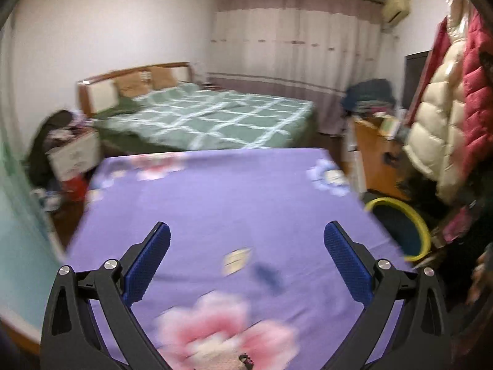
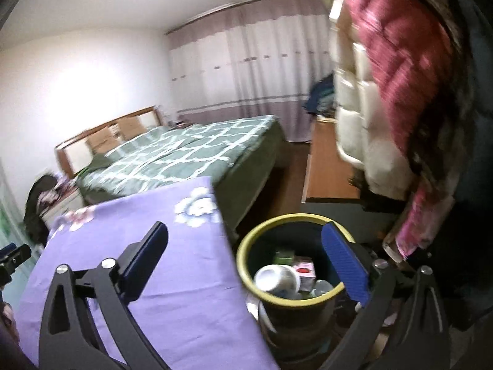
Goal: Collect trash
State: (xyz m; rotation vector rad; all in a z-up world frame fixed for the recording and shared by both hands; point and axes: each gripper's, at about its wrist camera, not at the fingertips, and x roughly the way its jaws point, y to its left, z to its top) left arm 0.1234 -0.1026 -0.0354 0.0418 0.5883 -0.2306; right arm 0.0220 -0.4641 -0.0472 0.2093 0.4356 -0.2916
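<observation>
A dark trash bin with a yellow rim (image 2: pixel 246 274) stands beside the table; it holds a white cup (image 2: pixel 277 279), a pink carton (image 2: pixel 303 269) and other trash. The bin also shows at the right in the left wrist view (image 1: pixel 422 225). My right gripper (image 2: pixel 245 234) is open and empty, hovering above the bin's near edge. My left gripper (image 1: pixel 246 232) is open and empty over the purple flowered tablecloth (image 1: pixel 215 203). A small pale wrapper (image 1: pixel 235 259) and a dark blurred scrap (image 1: pixel 268 273) lie on the cloth between and just beyond its fingers.
A green checked bed (image 1: pixel 209 117) lies beyond the table. Cream and red puffy coats (image 1: pixel 446 117) hang at the right above the bin. A wooden desk (image 2: pixel 326 169) stands behind the bin. Cluttered boxes (image 1: pixel 74 157) sit at the bed's left.
</observation>
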